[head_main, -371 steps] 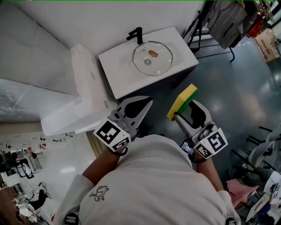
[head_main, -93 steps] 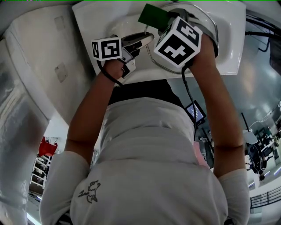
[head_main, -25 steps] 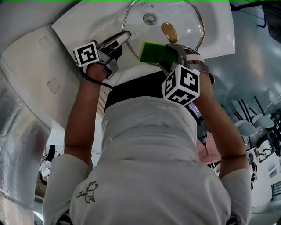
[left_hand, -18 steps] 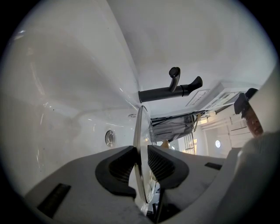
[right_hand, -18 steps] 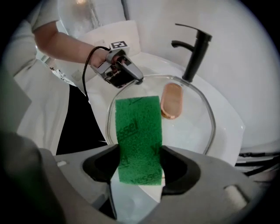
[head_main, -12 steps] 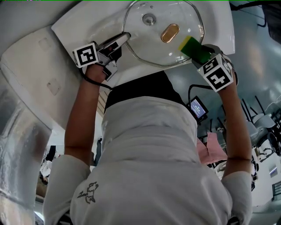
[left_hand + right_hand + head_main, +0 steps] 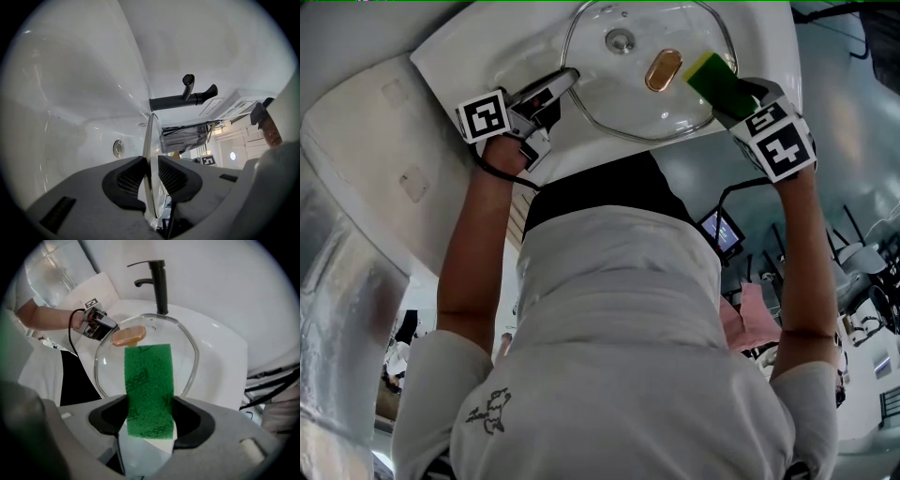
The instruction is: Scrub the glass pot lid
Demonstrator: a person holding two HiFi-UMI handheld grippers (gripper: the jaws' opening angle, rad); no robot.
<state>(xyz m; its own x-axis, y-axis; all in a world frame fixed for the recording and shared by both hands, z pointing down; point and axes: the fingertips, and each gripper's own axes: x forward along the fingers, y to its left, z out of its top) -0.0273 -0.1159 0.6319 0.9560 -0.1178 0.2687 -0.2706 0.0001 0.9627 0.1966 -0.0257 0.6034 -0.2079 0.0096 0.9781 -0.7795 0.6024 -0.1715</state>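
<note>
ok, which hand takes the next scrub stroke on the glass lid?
Right. The right tongs grip the sponge at the right edge of the glass lid. The left tongs are clamped on the lid's rim, holding it over the sink.

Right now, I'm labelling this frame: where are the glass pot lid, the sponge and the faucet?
glass pot lid (image 7: pixel 609 94), head view, clear glass left of centre.
sponge (image 7: pixel 148 380), right gripper view, green scouring face.
faucet (image 7: pixel 160 287), right gripper view, black upright body.
</note>
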